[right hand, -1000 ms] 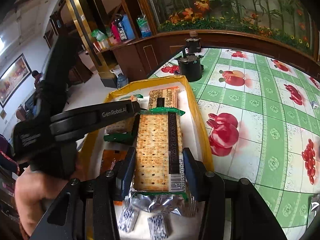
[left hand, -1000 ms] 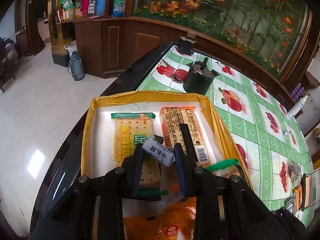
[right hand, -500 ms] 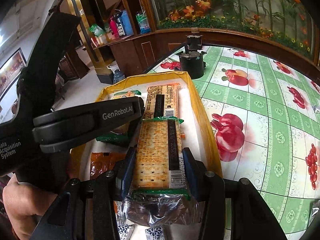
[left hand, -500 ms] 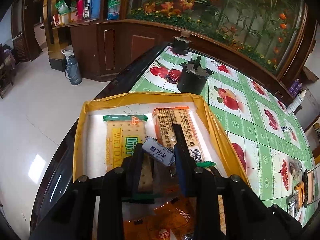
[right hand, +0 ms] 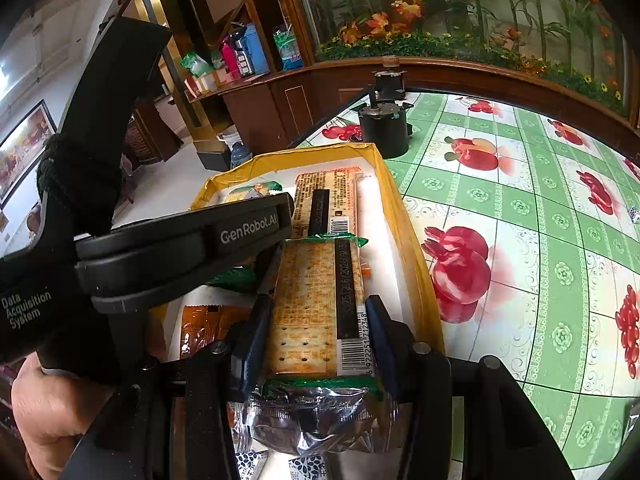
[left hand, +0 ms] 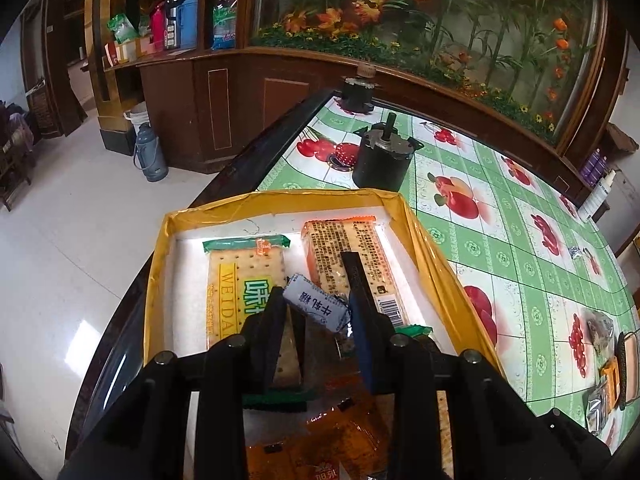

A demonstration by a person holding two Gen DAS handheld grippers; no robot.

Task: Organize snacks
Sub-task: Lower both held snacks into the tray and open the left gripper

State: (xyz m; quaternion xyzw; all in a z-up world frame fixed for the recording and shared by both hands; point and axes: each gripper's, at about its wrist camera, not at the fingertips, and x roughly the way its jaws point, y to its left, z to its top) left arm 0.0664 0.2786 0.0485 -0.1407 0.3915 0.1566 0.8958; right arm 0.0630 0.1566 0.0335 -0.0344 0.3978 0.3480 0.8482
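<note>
Hand-held grippers over the yellow-rimmed tray of snacks on the counter.

Left hand-held gripper: its jaws have just been opening by a small amount, and the small white candy packet sits tilted between the fingertips; whether the pads press on it cannot be told. Right hand-held gripper: clamped across the width of a green-trimmed cracker pack, which lies lengthwise between the fingers with its crimped foil end toward the camera. On the tray floor, a second green-trimmed cracker pack and an orange-trimmed cracker pack lie side by side at the far end; orange sachets lie at the near end. A dark cylindrical motor stands on the counter just beyond the tray.
</note>
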